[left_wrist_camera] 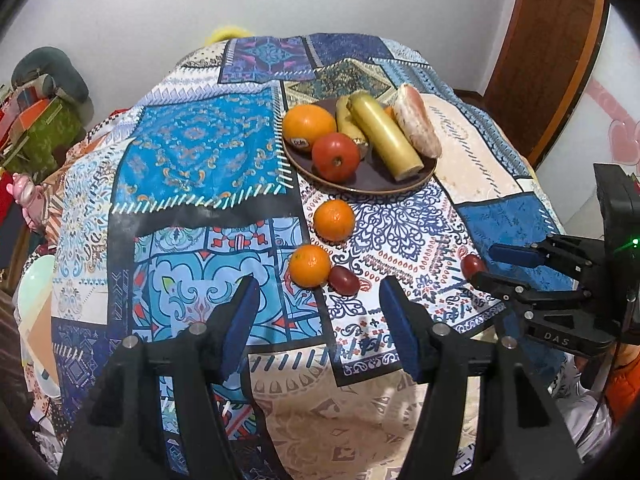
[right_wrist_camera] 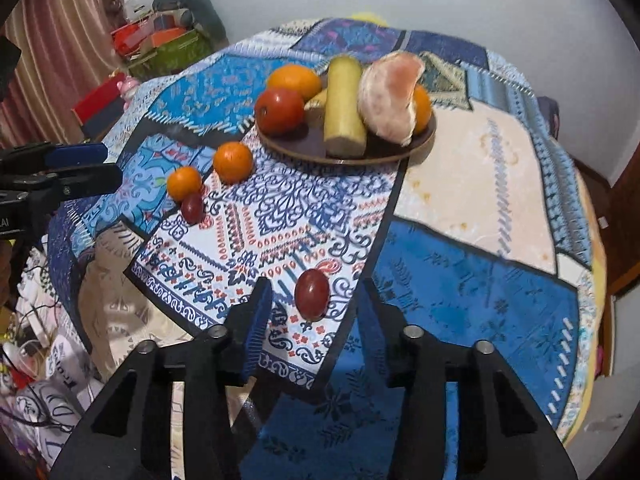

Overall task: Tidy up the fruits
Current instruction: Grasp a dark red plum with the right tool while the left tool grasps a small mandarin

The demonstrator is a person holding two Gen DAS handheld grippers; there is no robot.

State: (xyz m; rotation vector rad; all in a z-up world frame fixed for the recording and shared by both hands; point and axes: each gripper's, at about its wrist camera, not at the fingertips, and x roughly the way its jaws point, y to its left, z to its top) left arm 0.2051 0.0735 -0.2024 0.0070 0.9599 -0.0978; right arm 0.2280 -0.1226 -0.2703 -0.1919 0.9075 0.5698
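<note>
red grape (right_wrist_camera: 312,294) just ahead, between parted right jaws

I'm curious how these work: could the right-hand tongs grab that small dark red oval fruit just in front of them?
Probably yes. The right tongs are open, and the small dark red oval fruit lies alone on the patterned tablecloth just ahead of their tips, with nothing between.
</note>
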